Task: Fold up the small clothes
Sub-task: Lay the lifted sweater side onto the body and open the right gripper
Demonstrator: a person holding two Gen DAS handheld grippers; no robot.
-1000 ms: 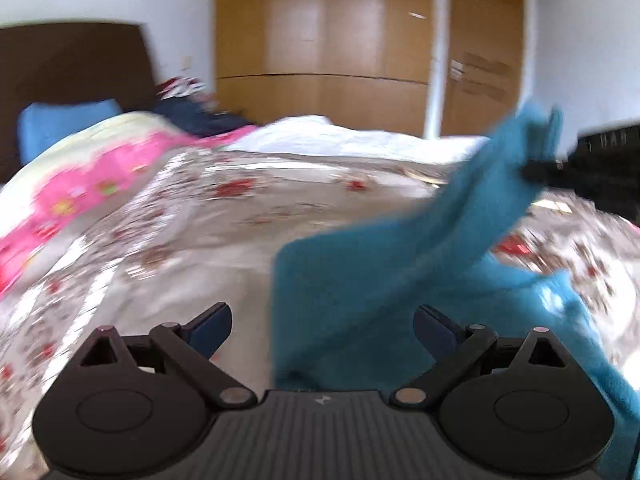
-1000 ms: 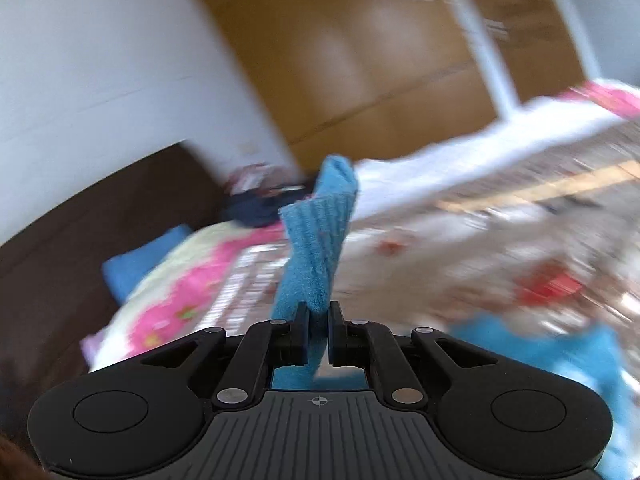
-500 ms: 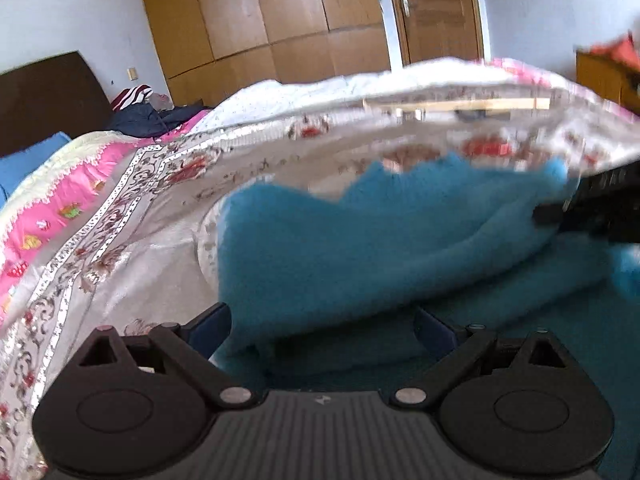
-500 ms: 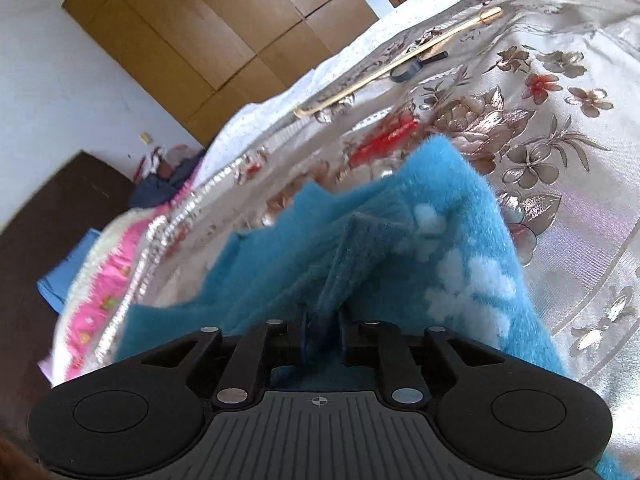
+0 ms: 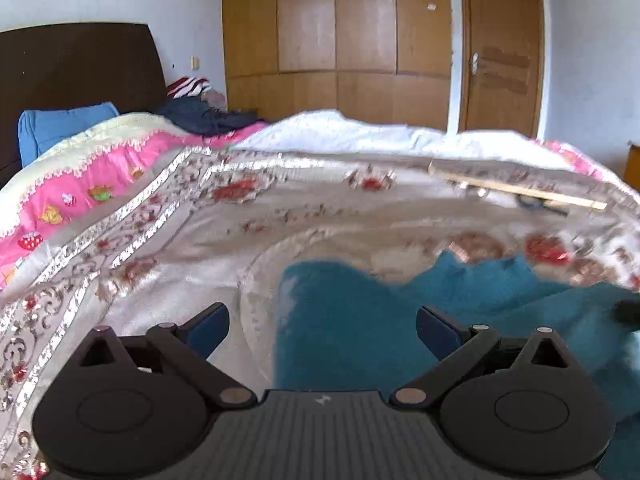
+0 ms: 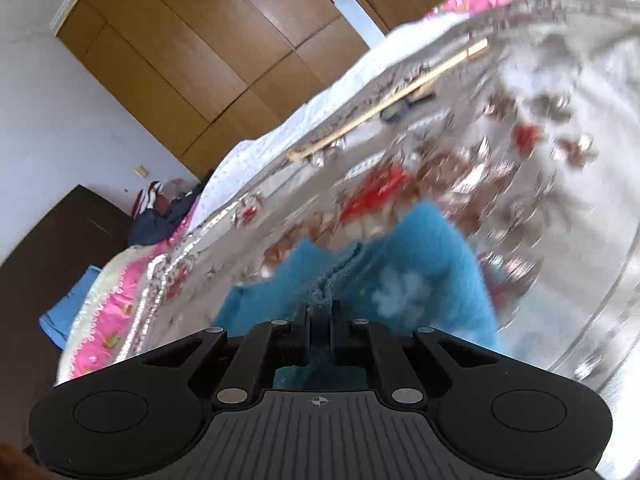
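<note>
A small blue fleece garment [image 5: 360,344] lies on the flowered silvery bedspread [image 5: 180,248]. My left gripper [image 5: 320,314] hovers over its left edge, open wide, with nothing pinched. A dark tip of the right gripper [image 5: 628,310] shows at the right edge of the left wrist view. In the right wrist view the garment [image 6: 420,264] shows a white flower print and a ridge of folded fabric running into my right gripper [image 6: 320,308]. Its jaws are closing, nearly together, with that blue fold pressed between the pads.
A long wooden stick [image 5: 520,190] and a small dark object lie further back on the bedspread. A pink quilt [image 5: 80,184], a blue pillow [image 5: 60,128] and a pile of dark clothes [image 5: 208,116] sit at the left by the dark headboard. A wooden wardrobe [image 5: 340,40] stands behind the bed.
The right gripper has come down with the blue fold, from held high in the air to low over the bed. The garment now lies flatter. The left gripper has shifted and stays open.
</note>
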